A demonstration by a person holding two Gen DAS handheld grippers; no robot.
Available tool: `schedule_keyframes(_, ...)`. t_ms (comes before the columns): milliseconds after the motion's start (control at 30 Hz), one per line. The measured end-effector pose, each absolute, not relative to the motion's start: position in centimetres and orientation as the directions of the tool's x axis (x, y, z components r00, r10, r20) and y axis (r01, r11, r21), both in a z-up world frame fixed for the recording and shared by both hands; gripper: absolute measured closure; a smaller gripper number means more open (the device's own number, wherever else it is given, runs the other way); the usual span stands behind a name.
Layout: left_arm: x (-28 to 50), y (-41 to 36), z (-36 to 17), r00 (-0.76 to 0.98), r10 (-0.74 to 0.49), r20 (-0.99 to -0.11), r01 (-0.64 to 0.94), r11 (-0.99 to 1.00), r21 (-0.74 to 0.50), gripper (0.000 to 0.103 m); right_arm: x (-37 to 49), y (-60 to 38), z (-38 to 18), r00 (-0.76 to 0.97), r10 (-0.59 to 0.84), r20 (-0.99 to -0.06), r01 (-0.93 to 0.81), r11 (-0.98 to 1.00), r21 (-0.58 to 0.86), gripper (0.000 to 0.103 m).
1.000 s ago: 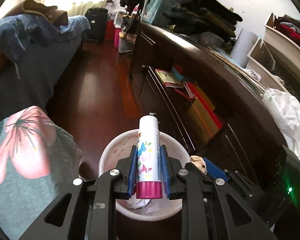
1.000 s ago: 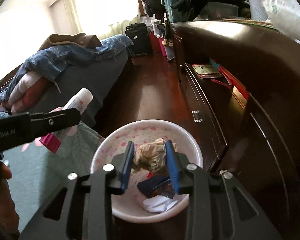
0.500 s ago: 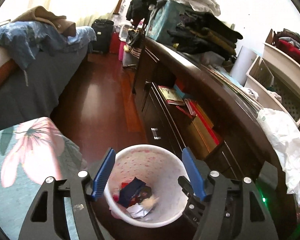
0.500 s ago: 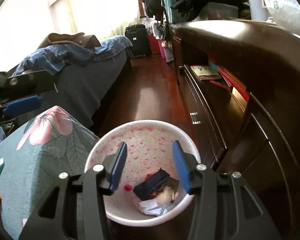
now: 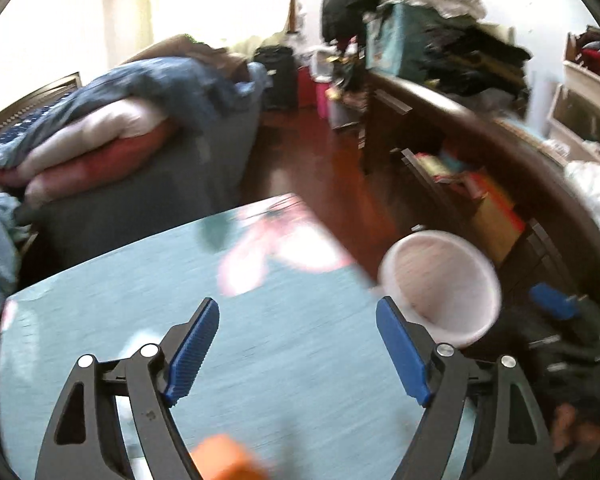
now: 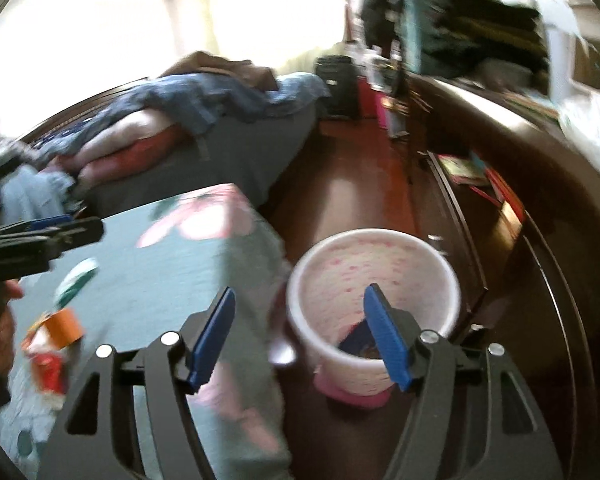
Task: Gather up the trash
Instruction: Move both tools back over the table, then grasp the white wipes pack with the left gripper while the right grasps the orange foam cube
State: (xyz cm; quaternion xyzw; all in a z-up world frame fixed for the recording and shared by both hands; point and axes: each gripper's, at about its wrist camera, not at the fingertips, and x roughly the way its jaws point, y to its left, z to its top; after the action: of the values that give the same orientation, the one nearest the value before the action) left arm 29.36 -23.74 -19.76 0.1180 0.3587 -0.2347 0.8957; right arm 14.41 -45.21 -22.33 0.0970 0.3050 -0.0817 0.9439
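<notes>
A white bin with pink dots [image 6: 374,276] stands on the floor beside the teal flowered table [image 6: 160,272]; dark trash [image 6: 358,338] lies in its bottom. It also shows at the right in the left wrist view [image 5: 440,284]. My left gripper [image 5: 298,344] is open and empty above the teal table [image 5: 280,344]. My right gripper [image 6: 300,332] is open and empty, over the table edge and the bin. An orange piece [image 6: 62,324], a red wrapper [image 6: 50,372] and a white-green item [image 6: 76,278] lie on the table. An orange blur [image 5: 224,456] shows low in the left wrist view.
A bed with piled bedding [image 5: 120,128] stands left. A dark wooden dresser [image 6: 540,208] with books runs along the right, clothes heaped on top. A red-brown wood floor [image 6: 356,184] lies between. The frames are motion-blurred.
Both grippers have swung left and up from over the bin toward the table, both staying open. A second ago the left held a glue stick and the right a crumpled paper.
</notes>
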Motion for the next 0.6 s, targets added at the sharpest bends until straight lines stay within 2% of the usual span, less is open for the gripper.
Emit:
schedule_keyframes(100,30.7,-19.8,-20.6,0.634,-0.273,-0.724,0.485,0.869,0.098,0.022,13.9,-42.1,-20.9,0.817,-0.040,-0.575,0.135,0.983,0.123,0.031)
schedule_keyframes(267,32.9,-15.0,-22.8,0.581,-0.261,-0.771,0.497,0.864,0.081,0.022,13.9,-37.1,-19.3,0.829,0.045,-0.558,0.015,0.995,0.104,0.028)
schedule_keyframes(467,34.0,-13.2,-25.9,0.534,-0.270,-0.801,0.519,0.853,0.059,0.023,15.5,-33.0,-19.8,0.795,0.117,-0.595,-0.066,0.992,0.107,0.027)
schedule_keyframes(567,34.1,-13.2,-26.6,0.518,-0.286,-0.806,0.542,0.839,0.051,0.031,16.1,-31.3,-20.0,0.784,0.128,-0.608,-0.087,0.992,0.097,0.027)
schedule_keyframes(600,34.2,-13.3,-26.9,0.516,-0.284,-0.808,0.545,0.837,0.054,0.039,16.3,-31.0,-20.0,0.781,0.135,-0.610,-0.094,0.991,0.099,0.027)
